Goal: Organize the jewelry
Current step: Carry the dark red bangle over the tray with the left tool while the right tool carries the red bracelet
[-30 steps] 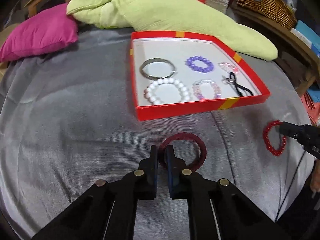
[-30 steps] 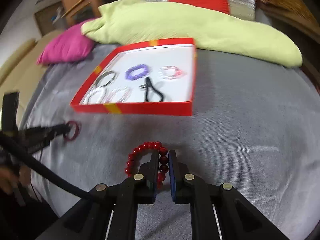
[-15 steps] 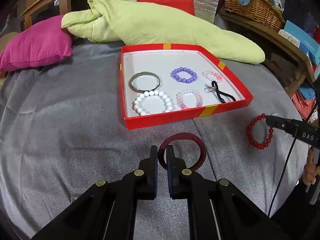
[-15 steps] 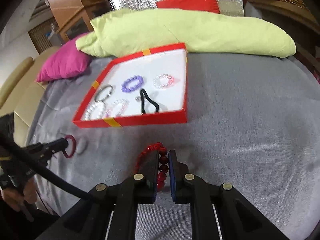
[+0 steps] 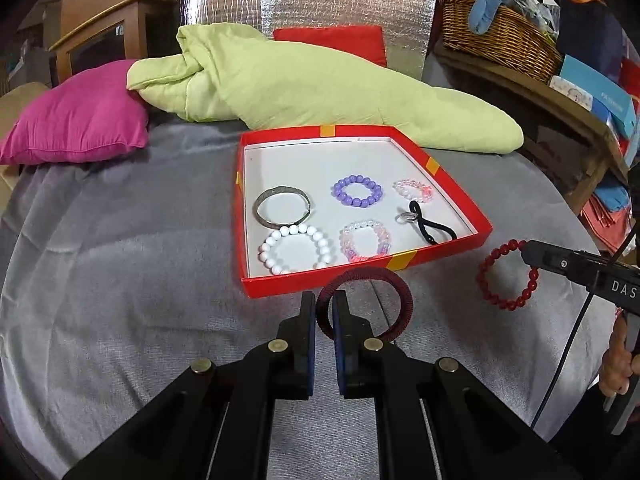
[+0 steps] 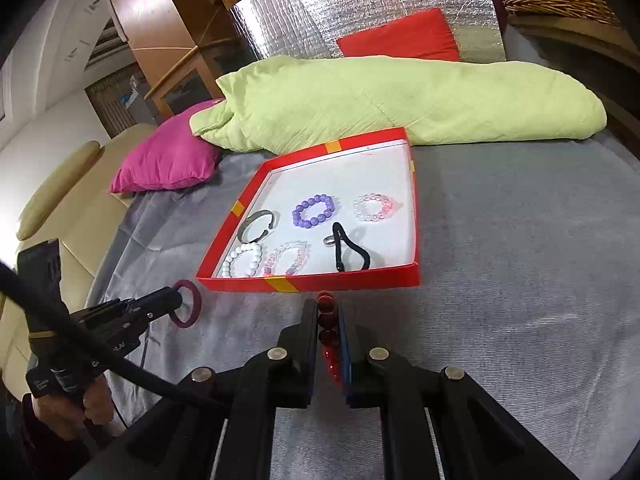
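Observation:
My left gripper (image 5: 324, 307) is shut on a dark red bangle (image 5: 394, 298) and holds it above the grey cloth, just in front of the red tray (image 5: 360, 276). My right gripper (image 6: 327, 312) is shut on a red bead bracelet (image 6: 328, 334), seen edge-on, near the tray's front wall (image 6: 360, 280). That bracelet (image 5: 505, 276) also shows at the right of the left wrist view. The tray holds a silver bangle (image 5: 282, 211), white beads (image 5: 295, 249), purple beads (image 5: 357, 190), two pink bracelets (image 5: 366, 240) and a black hair tie (image 5: 430, 226).
A green quilt (image 5: 320, 88) and a magenta pillow (image 5: 76, 116) lie behind the tray. A wicker basket (image 5: 500, 36) stands on a wooden shelf at the back right. A cream sofa (image 6: 60, 200) is at the left. Grey cloth (image 6: 520, 260) covers the surface.
Both grippers have risen with their bracelets and drawn closer to the tray's front edge. The red bead bracelet has turned edge-on in the right wrist view.

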A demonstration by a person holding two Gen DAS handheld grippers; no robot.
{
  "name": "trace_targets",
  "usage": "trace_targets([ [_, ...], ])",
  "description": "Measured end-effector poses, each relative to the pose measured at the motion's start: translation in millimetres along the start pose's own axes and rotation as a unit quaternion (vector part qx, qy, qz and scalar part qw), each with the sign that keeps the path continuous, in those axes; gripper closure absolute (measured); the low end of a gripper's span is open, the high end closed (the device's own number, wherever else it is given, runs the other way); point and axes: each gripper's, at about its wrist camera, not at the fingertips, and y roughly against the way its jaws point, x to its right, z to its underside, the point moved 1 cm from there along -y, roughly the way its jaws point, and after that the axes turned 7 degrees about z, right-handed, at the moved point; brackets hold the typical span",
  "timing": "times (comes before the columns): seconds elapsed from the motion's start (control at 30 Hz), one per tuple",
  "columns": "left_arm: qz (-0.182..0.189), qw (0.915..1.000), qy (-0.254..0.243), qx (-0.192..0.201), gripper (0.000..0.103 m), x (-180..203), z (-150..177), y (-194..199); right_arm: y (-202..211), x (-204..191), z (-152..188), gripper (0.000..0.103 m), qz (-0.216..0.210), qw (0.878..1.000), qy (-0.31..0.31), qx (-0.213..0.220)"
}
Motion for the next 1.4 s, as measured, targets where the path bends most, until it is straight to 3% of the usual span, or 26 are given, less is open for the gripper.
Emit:
trace_targets([
  [0.47,-0.011,0.9997,0.012,0.02,0.094,2.8,-11.9,-0.7,9.4,-7.9,-6.9,0.093,-0.028,0.999,-0.013,0.035],
  [1.4,-0.002,0.999,0.019,0.041,0.094,12.8,-27.6,-6.2,13.6,-2.3,-19.7,0.093,-0.025,0.997,-0.026,0.066],
])
